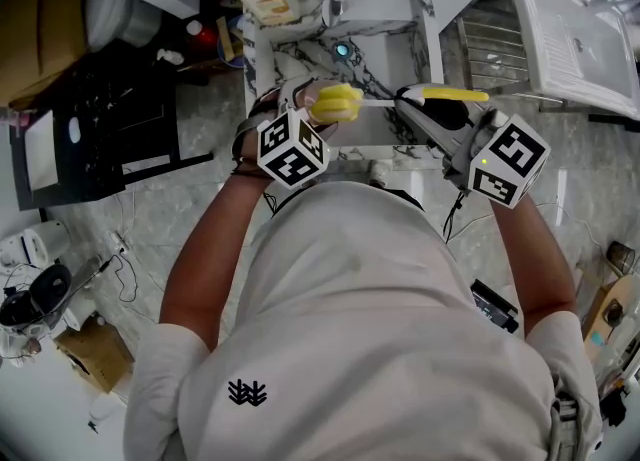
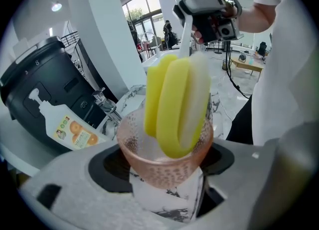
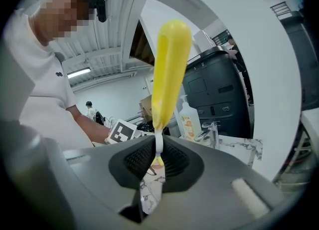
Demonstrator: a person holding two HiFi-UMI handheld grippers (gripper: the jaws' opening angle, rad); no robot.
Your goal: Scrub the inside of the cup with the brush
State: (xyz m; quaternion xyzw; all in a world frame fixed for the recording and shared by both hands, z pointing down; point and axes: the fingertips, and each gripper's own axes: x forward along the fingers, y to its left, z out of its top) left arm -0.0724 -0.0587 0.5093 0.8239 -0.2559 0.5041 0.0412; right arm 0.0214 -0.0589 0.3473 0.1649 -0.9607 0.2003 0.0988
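Only its own view shows left gripper (image 2: pixel 167 168) clasping cup (image 2: pixel 149 160) round brush (image 2: pixel 177 104); right gripper (image 3: pixel 157 161) pinches the handle (image 3: pixel 158 146).

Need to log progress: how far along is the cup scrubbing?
Done: left claw grips the cup, right claw grips the brush. In hand: its sponge head sits partly inside the cup. Left: probably scrubbing the walls and bottom.

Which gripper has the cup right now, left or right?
The left gripper: its jaws clamp the pink cup, whereas the right gripper holds the yellow brush.
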